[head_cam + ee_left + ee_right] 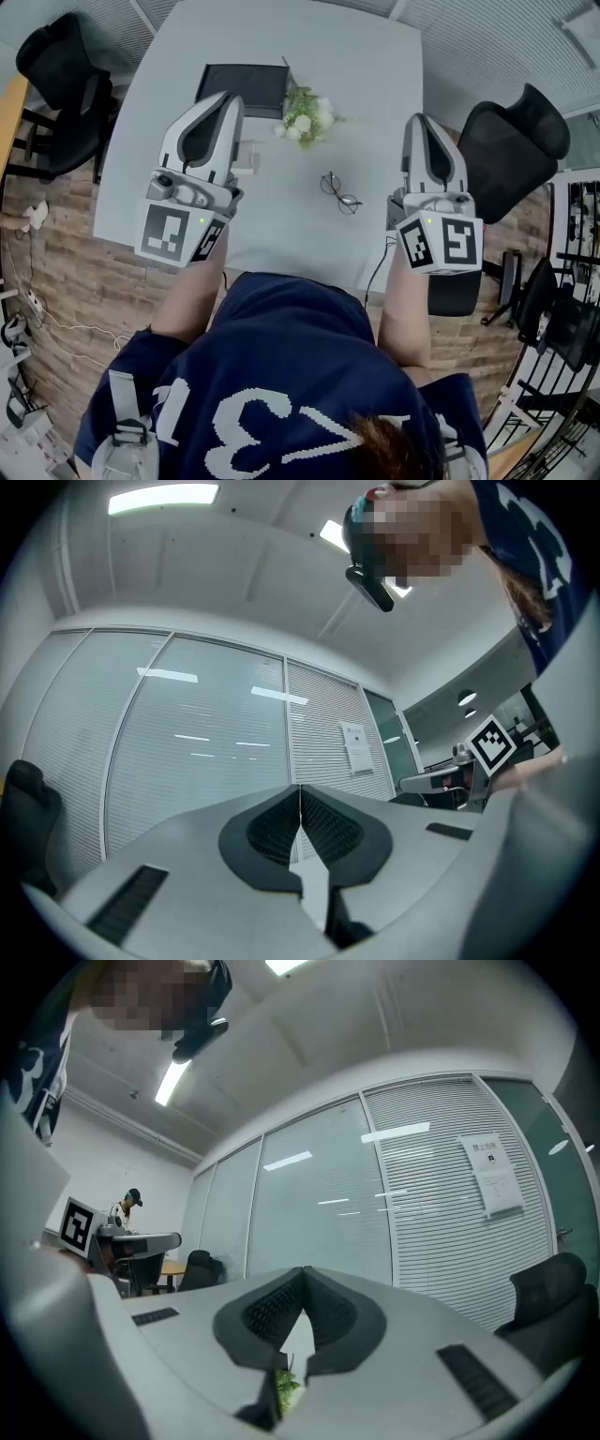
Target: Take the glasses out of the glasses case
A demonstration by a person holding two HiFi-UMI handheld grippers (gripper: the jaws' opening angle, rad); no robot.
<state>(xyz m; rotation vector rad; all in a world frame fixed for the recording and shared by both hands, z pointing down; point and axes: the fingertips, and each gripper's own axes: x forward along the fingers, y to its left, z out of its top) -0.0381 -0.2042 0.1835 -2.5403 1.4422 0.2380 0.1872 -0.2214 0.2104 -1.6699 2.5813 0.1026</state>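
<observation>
Thin black-framed glasses (pixel 339 193) lie on the white table (pixel 281 225), outside the black glasses case (pixel 242 89) at the back of the table. I cannot tell whether the case is open. My left gripper (pixel 229 101) is held up over the table's left side, near the case. My right gripper (pixel 419 122) is up at the right, to the right of the glasses. Both point up toward the glass wall, away from the table. In the left gripper view the left gripper (pixel 300 789) is shut on nothing. In the right gripper view the right gripper (pixel 303 1271) is shut too, and it is empty.
A small bunch of white flowers with green leaves (pixel 306 114) sits beside the case. Black office chairs stand at the left (pixel 56 66) and at the right (pixel 511 141) of the table. A cable (pixel 379 264) hangs off the front edge. A small white object (pixel 246 156) lies by the left gripper.
</observation>
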